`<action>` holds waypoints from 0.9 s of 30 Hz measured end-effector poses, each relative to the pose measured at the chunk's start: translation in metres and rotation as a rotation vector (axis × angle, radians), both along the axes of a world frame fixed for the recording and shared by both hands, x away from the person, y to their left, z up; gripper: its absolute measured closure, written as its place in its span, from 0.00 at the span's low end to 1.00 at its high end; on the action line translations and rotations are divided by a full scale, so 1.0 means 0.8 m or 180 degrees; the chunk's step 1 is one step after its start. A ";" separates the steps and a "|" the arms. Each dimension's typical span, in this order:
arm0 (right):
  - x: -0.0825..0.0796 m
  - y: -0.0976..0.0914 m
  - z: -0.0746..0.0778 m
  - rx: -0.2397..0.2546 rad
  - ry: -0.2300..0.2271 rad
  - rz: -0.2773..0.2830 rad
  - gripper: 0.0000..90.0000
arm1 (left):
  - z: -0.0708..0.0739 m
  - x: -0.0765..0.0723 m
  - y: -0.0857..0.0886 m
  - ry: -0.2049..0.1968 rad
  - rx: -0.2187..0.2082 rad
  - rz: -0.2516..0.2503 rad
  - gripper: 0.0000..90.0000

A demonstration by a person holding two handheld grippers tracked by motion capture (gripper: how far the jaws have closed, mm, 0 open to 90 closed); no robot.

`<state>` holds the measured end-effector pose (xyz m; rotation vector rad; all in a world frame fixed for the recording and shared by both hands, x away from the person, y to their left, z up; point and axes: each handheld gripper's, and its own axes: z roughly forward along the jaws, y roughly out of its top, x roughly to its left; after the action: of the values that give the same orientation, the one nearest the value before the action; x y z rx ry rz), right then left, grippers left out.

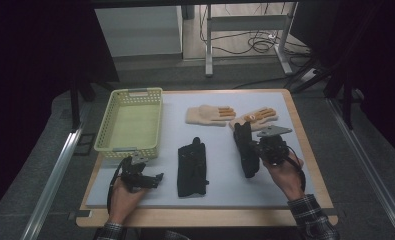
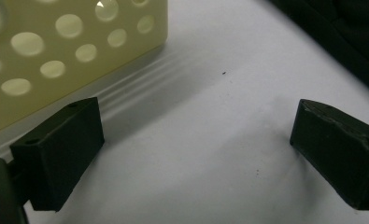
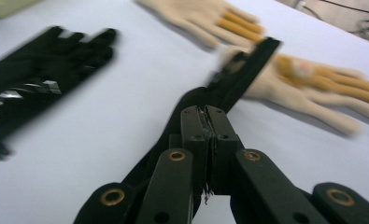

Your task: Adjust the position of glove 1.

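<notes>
right gripper (image 3: 209, 122) clamped on long black fabric glove (image 1: 246, 147) | axis 12–6 | pale-yellow perforated plastic basket (image 1: 130, 122) at 9 | left gripper (image 2: 196, 149) wide open, empty

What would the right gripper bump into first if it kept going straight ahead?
Probably the nearer tan glove. The right gripper, shut on a black glove, points toward it, and that black glove's far end already overlaps it. Depth is hard to judge.

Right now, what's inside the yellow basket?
The yellow basket looks empty in the high view: only its bare floor shows. Its near wall hides a strip of the floor just behind it.
</notes>
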<state>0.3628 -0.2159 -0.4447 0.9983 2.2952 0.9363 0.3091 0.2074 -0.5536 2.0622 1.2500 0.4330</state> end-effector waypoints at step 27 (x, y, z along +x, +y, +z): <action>0.031 0.073 -0.045 0.0181 0.0240 0.0372 0.56 | 0.000 0.000 0.000 0.0005 0.0013 -0.0011 0.03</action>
<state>0.3877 -0.1575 -0.4806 0.9458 2.4243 1.0324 0.3091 0.2078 -0.5535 2.0682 1.2471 0.4328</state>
